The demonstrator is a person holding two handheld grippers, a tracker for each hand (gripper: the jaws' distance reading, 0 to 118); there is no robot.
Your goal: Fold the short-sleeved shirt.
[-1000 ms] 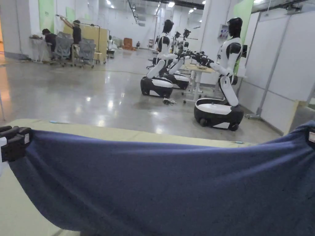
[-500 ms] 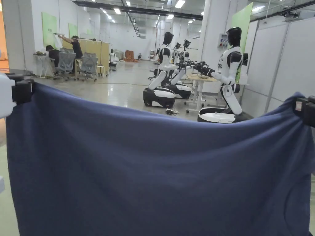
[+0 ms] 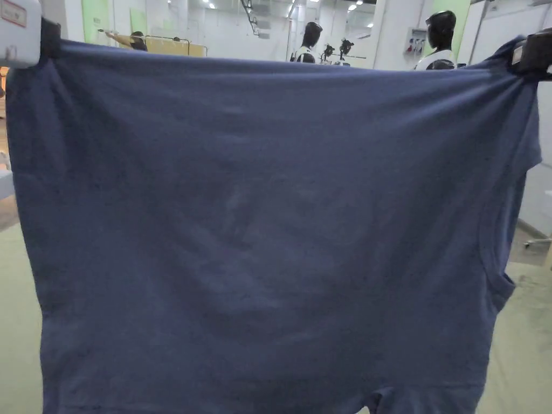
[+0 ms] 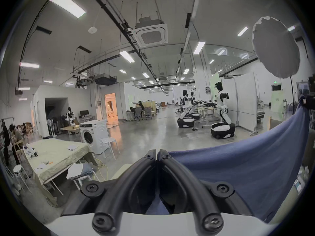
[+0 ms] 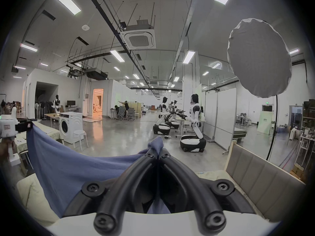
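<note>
**Shirt suspended between both grippers**

The left gripper (image 4: 156,156) and right gripper (image 5: 157,152) are raised high and spread wide apart. Each has its black jaws closed together, clamped on one top corner of the dark blue cotton short-sleeved shirt (image 3: 269,215). The shirt spans taut between them and hangs flat below, one sleeve beneath the right gripper. Under it lies a pale green cloth-covered table (image 3: 525,334). Beyond stand white-and-black humanoid robots (image 5: 194,120) on a glossy grey concrete floor (image 5: 127,137).
</note>
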